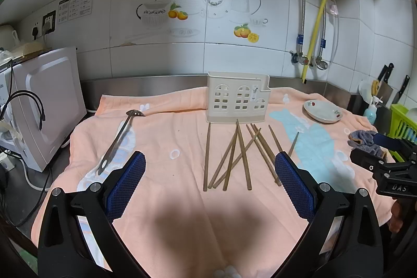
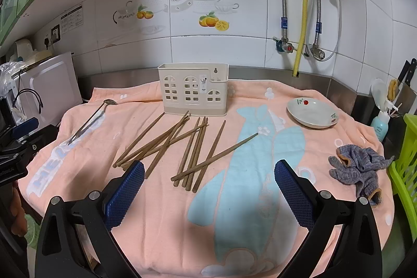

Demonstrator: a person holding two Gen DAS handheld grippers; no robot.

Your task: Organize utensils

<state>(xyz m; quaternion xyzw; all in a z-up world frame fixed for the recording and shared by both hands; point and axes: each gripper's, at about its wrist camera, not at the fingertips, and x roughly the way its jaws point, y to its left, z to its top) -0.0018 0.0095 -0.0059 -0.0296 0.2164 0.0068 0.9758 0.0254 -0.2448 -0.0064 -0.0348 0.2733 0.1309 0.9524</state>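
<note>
While both my left gripper (image 1: pixel 209 175) and right gripper (image 2: pixel 209 183) hover with jaws spread and empty, all chopsticks (image 2: pixel 182 147) and the ladle (image 1: pixel 118 138) lie on the towel (image 1: pixel 182 212) before the empty holder (image 2: pixel 194 89), so nothing is sorted yet.

Brown wooden chopsticks (image 1: pixel 234 155) lie scattered on the peach towel (image 1: pixel 169 137), before the cream plastic holder (image 1: pixel 235 100); left tool (image 1: pixel 209 184) gapes wide.
</note>
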